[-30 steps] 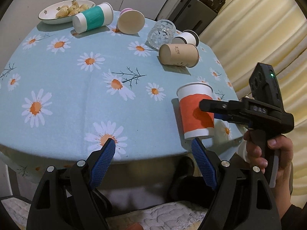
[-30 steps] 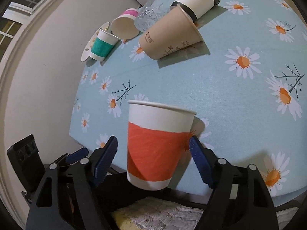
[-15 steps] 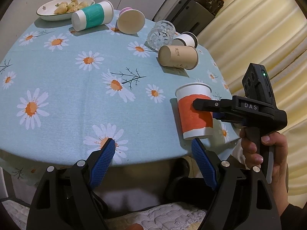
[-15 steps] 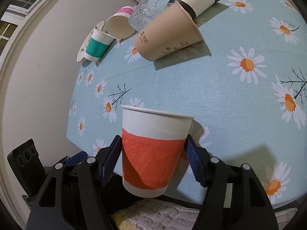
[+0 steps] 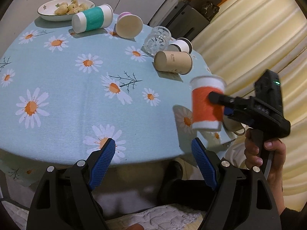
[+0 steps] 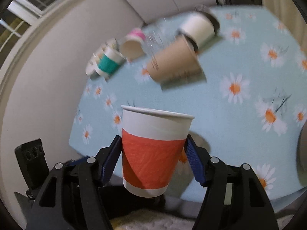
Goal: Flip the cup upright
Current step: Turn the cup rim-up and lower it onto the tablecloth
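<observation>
Left wrist view: left tongs (image 5: 153,156) gape wide over the near edge of the worktop (image 5: 80,99), nothing btwn the blue pads. At right, the right tongs (image 5: 220,103), held in a hand (image 5: 268,153), clamp the orange-banded cup (image 5: 207,103), rim up, just above the cloth's right edge; cup is motion-blurred. Farther back lie a brown cup (image 5: 173,62), a white cup w/ dark rim (image 5: 181,45), a clear glass (image 5: 157,40), a pink-banded cup (image 5: 129,26) and a teal-banded cup (image 5: 92,21), all on their sides, beside a dish of snacks (image 5: 65,9).

Right wrist view: right tongs (image 6: 151,161) grip the orange-banded cup (image 6: 151,153) on both sides of its band, upright, mouth at top, base off the worktop (image 6: 230,124). Background blurred: brown cup (image 6: 172,63), white cup (image 6: 197,28), teal-banded cup (image 6: 108,61), pink-banded cup (image 6: 133,42) on their sides.
</observation>
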Tool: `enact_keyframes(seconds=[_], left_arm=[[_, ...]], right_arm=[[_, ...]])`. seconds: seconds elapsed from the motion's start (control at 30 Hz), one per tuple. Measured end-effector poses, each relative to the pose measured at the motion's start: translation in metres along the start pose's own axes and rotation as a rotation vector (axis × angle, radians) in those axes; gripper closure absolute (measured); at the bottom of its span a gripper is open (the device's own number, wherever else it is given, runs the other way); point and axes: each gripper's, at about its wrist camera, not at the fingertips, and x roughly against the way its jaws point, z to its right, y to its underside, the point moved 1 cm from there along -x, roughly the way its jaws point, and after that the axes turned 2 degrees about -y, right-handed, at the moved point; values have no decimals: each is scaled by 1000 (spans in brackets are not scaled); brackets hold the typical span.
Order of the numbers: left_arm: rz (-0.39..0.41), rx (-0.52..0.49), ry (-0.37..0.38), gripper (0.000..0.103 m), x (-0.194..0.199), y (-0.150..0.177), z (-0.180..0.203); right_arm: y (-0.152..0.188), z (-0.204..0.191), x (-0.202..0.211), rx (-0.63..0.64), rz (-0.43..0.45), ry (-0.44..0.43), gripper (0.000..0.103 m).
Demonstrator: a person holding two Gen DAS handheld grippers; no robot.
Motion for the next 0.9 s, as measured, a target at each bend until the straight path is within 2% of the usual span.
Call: enact_keyframes(seconds=[0.17,0.23,0.5,0.67,0.9], left_arm=[[20,15,50,24,9,2,-5],[29,19,54,24,13,3,-7],[63,27,31,24,25,5,-15],[66,41,37,24,26,5,-19],[72,42,26,24,27,5,-21]], right_arm=[[16,-35,18,145,211,103,37],[23,-44,19,187,267,140,37],[52,-58,2,242,498,272,37],[60,-59,-14,263,582,347,37],[75,-63,-47,338,592,425,37]])
